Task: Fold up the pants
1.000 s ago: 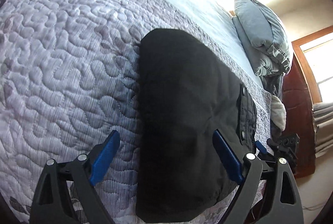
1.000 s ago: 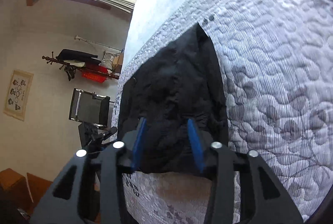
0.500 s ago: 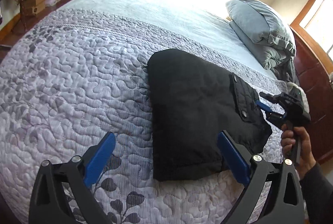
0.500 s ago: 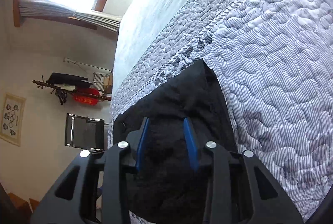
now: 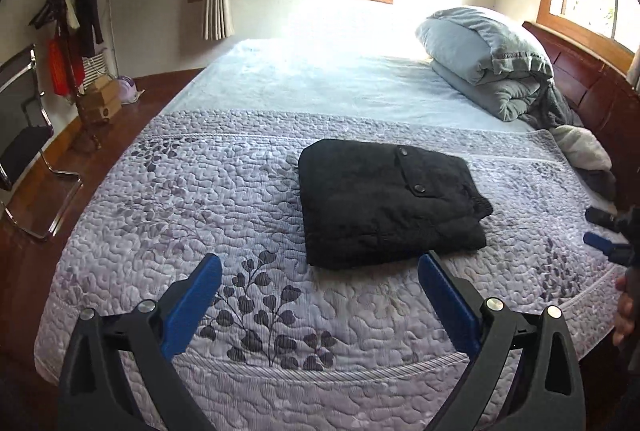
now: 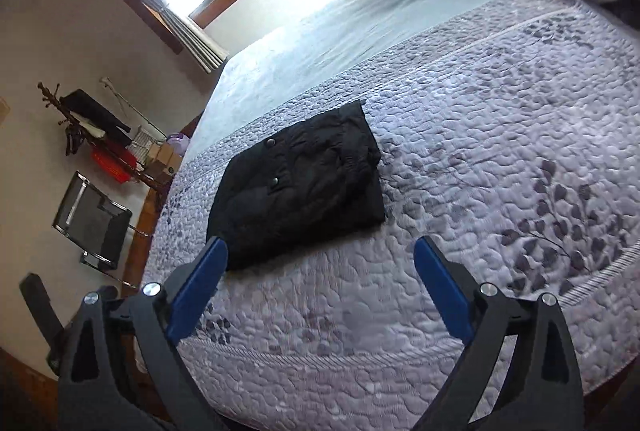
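Note:
The black pants [image 5: 384,201] lie folded into a compact rectangle on the purple quilted bedspread [image 5: 200,199], with a buttoned pocket flap on top. They also show in the right wrist view [image 6: 300,187]. My left gripper [image 5: 320,287] is open and empty, held back from the near edge of the pants. My right gripper [image 6: 320,271] is open and empty, also clear of the pants. The right gripper's blue fingertips [image 5: 600,231] show at the right edge of the left wrist view.
A folded grey duvet [image 5: 488,59] and loose clothes sit at the head of the bed by the wooden headboard [image 5: 592,91]. A metal chair [image 5: 24,147], a coat rack [image 5: 68,31] and boxes stand on the wood floor left of the bed.
Both grippers have pulled back from the pants and away from the bed. The right gripper, narrowly open over the pants before, has opened wide. The pants stay folded.

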A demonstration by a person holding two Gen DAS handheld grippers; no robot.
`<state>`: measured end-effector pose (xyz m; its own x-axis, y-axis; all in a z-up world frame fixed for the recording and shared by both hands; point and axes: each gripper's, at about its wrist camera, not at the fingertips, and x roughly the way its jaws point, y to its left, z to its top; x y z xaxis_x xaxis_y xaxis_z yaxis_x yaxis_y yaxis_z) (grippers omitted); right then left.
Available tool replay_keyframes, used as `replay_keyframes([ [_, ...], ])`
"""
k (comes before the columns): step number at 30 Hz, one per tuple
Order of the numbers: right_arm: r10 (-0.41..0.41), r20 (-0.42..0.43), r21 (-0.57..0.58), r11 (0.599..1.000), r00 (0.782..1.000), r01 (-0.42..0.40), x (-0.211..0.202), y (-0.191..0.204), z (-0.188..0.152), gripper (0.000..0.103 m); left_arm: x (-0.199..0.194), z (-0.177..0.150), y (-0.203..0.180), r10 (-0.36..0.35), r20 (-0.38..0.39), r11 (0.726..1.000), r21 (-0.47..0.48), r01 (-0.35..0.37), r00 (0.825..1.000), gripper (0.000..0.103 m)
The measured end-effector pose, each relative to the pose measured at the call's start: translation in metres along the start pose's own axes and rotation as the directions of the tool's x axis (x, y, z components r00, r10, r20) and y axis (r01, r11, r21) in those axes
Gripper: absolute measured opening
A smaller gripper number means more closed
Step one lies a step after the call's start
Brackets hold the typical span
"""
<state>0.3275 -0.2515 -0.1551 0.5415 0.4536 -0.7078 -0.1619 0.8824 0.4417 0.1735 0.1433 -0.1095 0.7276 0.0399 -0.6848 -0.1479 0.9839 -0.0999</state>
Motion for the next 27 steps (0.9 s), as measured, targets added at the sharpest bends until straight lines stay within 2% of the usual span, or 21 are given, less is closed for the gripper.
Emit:
replay_keyframes([
  [3,-0.115,0.026,-0.058,0.992,0.993,0.116,-0.049,0.015,-0.036,0.096,-0.050,-0.011,-0.006,-0.047,0.035,0.999,-0.016,0.048,0.998,0.099],
  [5,-0.140,0.046,-0.095,0.985,0.989,0.144,-0.080,0.026,-0.057,0.097,-0.079,-0.019,-0.010,-0.057,0.056,0.998,-0.016,0.058,0.997,0.099],
  [9,-0.194,0.150,-0.177,0.959,0.969,0.219,-0.141,0.058,-0.093,0.099,-0.133,-0.036,-0.021,-0.056,0.079,0.998,0.011,0.055,0.995,0.099],
  [13,-0.233,0.271,-0.267,0.914,0.934,0.305,-0.192,0.095,-0.118,0.099,-0.183,-0.051,-0.039,-0.056,0.101,0.997,0.052,0.051,0.993,0.099],
  [17,-0.229,0.351,-0.309,0.887,0.908,0.343,-0.235,0.126,-0.139,0.099,-0.220,-0.067,-0.051,-0.065,0.106,0.997,0.057,0.060,0.992,0.099],
  [23,-0.185,0.364,-0.344,0.884,0.913,0.316,-0.269,0.146,-0.166,0.099,-0.260,-0.089,-0.054,0.009,0.144,0.999,0.050,-0.017,0.989,0.099],
  [27,-0.168,0.347,-0.341,0.894,0.923,0.292,-0.278,0.152,-0.180,0.099,-0.278,-0.103,-0.052,0.007,0.159,0.999,0.041,-0.013,0.987,0.099],
])
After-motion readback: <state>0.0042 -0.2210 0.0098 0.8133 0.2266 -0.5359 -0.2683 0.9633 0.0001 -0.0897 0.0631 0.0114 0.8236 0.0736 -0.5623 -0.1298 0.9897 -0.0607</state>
